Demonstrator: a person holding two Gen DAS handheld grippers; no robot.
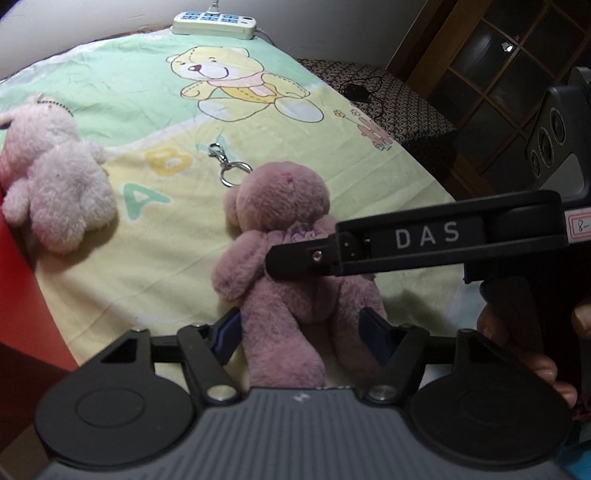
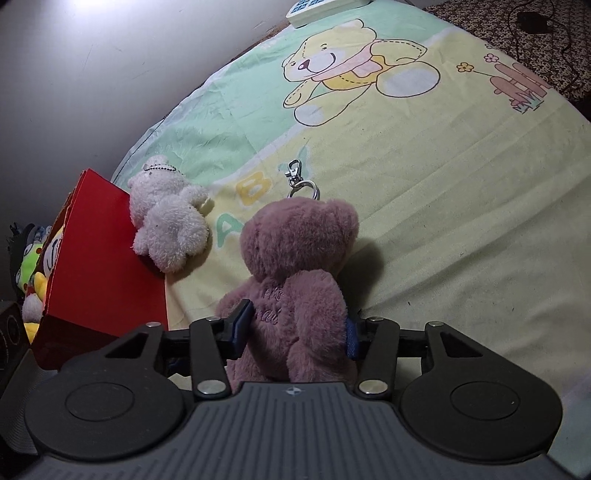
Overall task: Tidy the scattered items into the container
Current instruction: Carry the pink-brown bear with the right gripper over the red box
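A mauve plush bear [image 1: 280, 236] with a metal keyring [image 1: 231, 171] lies on the cartoon bedsheet. My right gripper [image 2: 293, 326] is shut on the mauve bear's [image 2: 295, 258] body, blue pads pressed into its sides; the right gripper also shows from the side in the left wrist view [image 1: 295, 254]. My left gripper [image 1: 301, 334] is open, its pads on either side of the bear's legs, not squeezing. A pale pink plush bear [image 1: 51, 173] lies at the left, also seen in the right wrist view [image 2: 168, 218], leaning against the red box [image 2: 99, 258].
The red box holds several plush toys [image 2: 35, 258] at the far left. A white power strip [image 1: 214, 24] lies at the bed's far edge. A patterned stool with a black cable [image 1: 376, 96] stands beyond the bed's right side. The bedsheet [image 2: 443, 203] stretches to the right.
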